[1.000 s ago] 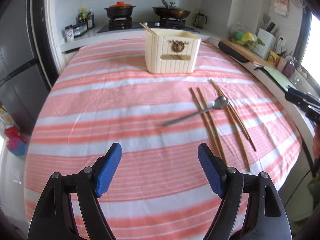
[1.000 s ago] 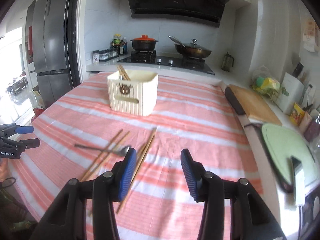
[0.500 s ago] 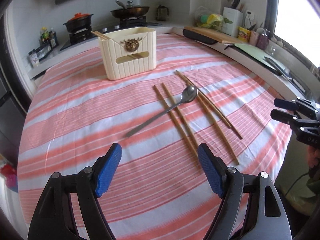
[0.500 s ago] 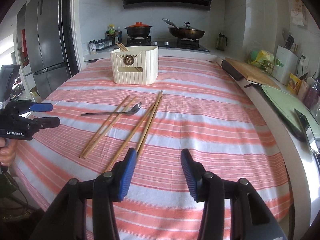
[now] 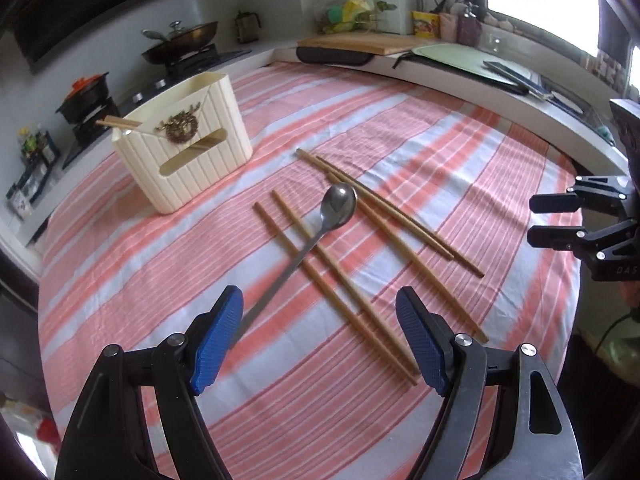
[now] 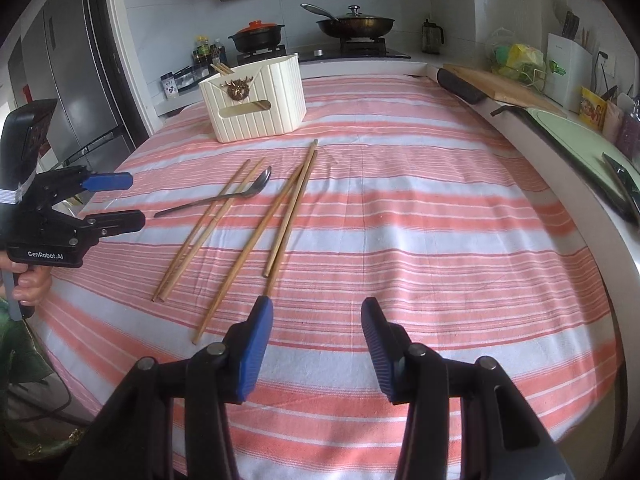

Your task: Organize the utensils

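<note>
A counter (image 6: 440, 208) covered with a pink-and-white striped cloth carries the loose utensils. Near its middle lies a metal spoon (image 5: 316, 240), bowl toward the far side, its long handle crossing a pair of wooden chopsticks (image 5: 332, 280). Just to the right of that pair lie more chopsticks (image 5: 400, 220), two close together and a third slanting across beside them. In the right wrist view the same things show as the spoon (image 6: 224, 198), the left pair (image 6: 204, 232) and the right group (image 6: 280, 224).

Farther back stands a cream ribbed holder (image 5: 184, 160) with a dark ornament on its front; chopstick ends poke out at its left top corner. It stands well apart from the loose utensils.

The left gripper (image 5: 320, 340) hangs above the near ends of the spoon handle and the left pair, its jaws wide apart with nothing between them. The right gripper (image 6: 316, 344) is over the near edge of the cloth, its jaws partly apart and empty; the near end of one chopstick of the right group runs up to its left finger (image 6: 254, 348) in that view. Whether they touch I cannot tell.
</note>
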### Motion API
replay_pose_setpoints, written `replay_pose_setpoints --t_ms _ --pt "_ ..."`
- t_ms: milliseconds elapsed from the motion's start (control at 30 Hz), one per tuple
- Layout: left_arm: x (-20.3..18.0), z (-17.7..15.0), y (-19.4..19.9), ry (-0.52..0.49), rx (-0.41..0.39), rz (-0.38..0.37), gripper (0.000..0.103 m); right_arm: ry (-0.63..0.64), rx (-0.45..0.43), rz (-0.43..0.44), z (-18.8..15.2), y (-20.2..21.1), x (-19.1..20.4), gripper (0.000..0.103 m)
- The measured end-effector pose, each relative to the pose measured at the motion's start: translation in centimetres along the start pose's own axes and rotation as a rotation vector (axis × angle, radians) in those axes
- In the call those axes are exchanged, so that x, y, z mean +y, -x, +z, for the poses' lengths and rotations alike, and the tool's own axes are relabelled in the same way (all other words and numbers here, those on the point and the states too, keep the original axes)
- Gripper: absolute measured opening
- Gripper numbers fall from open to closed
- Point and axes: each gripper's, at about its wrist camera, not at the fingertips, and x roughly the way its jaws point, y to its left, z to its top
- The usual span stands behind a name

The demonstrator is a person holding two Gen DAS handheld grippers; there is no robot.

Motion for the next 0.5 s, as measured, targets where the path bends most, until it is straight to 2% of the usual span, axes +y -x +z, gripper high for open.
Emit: replay_pose_setpoints --t_ms 133,267,400,500 --pt "-0.8 2.3 -3.0 -0.119 0.052 -0.045 0.08 -0.007 0.002 0.003 0.1 0.0 0.0 0.047" --pt "-0.9 4.2 -6.3 -0.173 0.089 -0.084 0.08 -0.022 0.011 0.005 -0.2 0.0 -0.2 0.047" --pt "-1.4 5.7 -8.8 -0.241 0.093 -0.106 0.08 -0.046 0.027 -0.005 -0.5 -0.1 -0.9 0.047" --pt "-1.6 6.4 -10.5 -0.28 0.117 -0.161 0.079 -0.068 0.032 -0.014 -0.4 -0.2 -1.5 0.047"
